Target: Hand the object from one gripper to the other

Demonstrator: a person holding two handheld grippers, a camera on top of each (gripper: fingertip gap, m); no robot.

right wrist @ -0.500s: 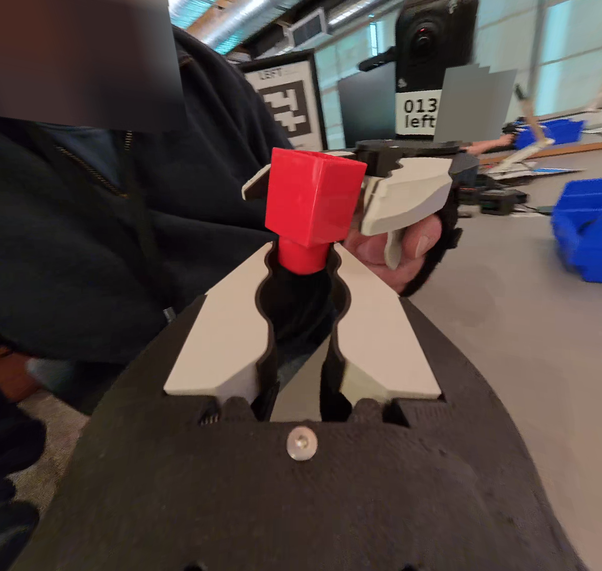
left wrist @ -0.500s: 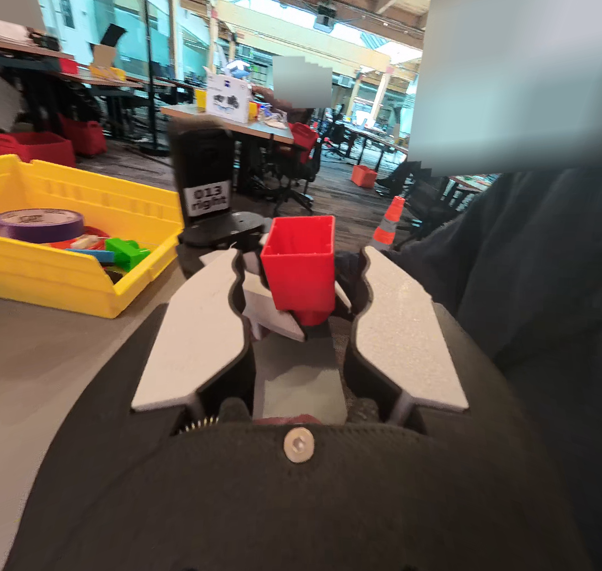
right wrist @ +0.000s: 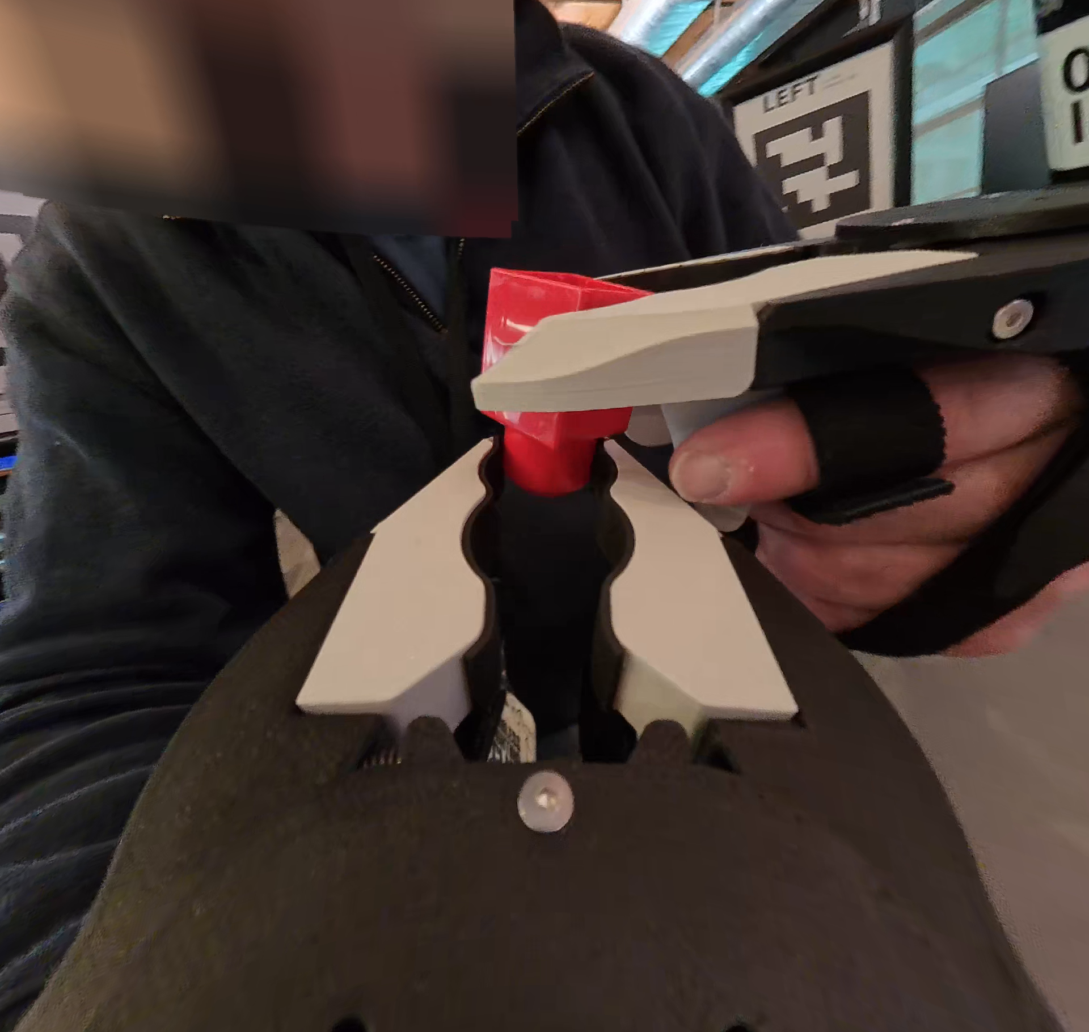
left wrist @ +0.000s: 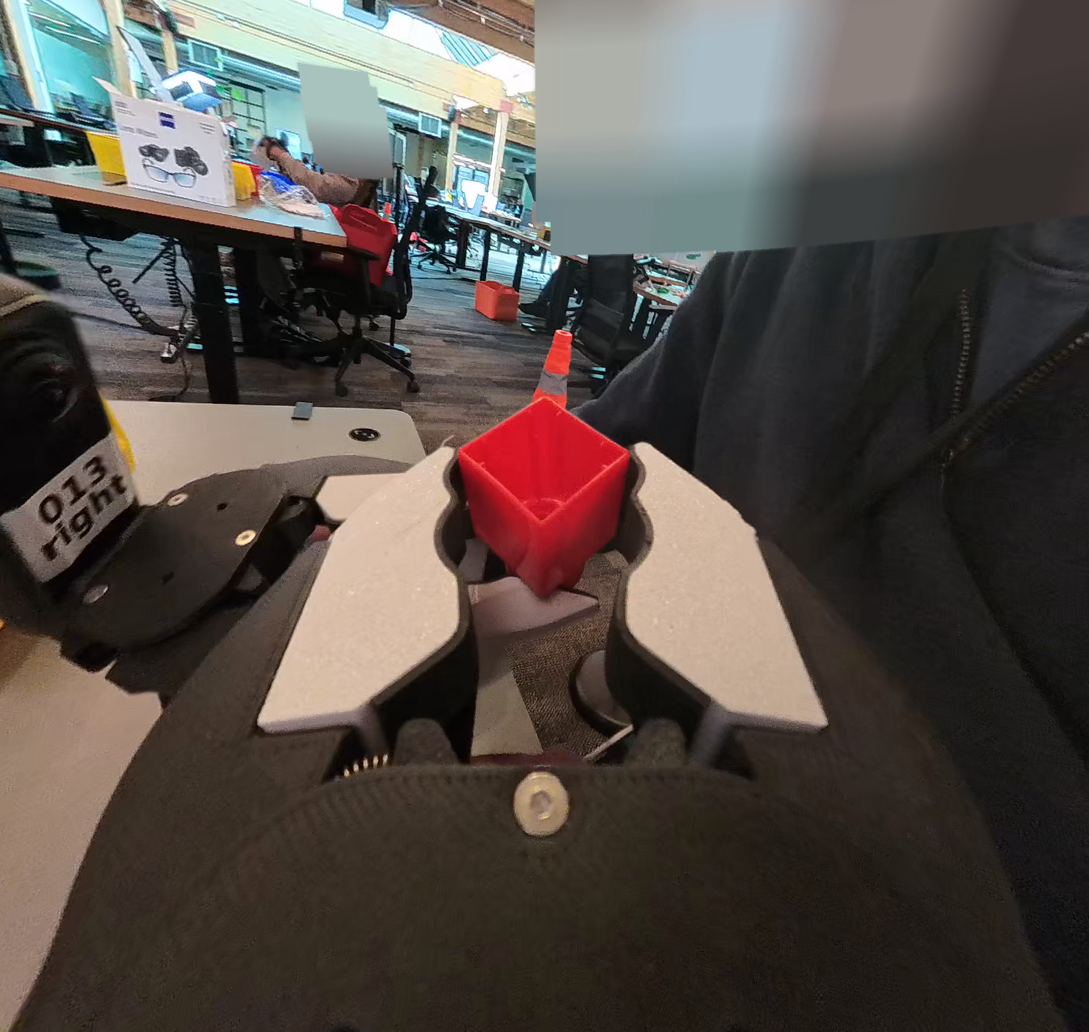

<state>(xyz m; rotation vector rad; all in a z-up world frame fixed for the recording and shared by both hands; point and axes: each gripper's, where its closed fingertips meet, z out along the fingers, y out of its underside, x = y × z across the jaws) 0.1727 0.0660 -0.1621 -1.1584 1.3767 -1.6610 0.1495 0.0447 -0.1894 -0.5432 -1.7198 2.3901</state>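
A red square cup with a round stem [left wrist: 542, 509] is held in the air between both grippers, close to the person's dark jacket. My right gripper [right wrist: 548, 456] is shut on the round stem [right wrist: 548, 467] from below. Its fingers [left wrist: 530, 606] show under the cup in the left wrist view. My left gripper [left wrist: 542, 462] has its two fingertips against opposite corners of the cup's square body. One of its fingers [right wrist: 619, 350] crosses the cup's side in the right wrist view. A hand [right wrist: 854, 503] holds its trigger.
The person's jacket [left wrist: 884, 532] is right behind the cup. A grey table [left wrist: 236, 432] lies to the left in the left wrist view. An orange cone [left wrist: 554, 367] stands on the floor beyond. A black-and-white marker board [right wrist: 819, 143] stands behind. Only a small space, under 4 cm, lies between the two pairs of fingers.
My left gripper has moved in around the cup's square body and its jaws have narrowed onto it. The yellow bin has left its view. The right gripper still holds the stem.
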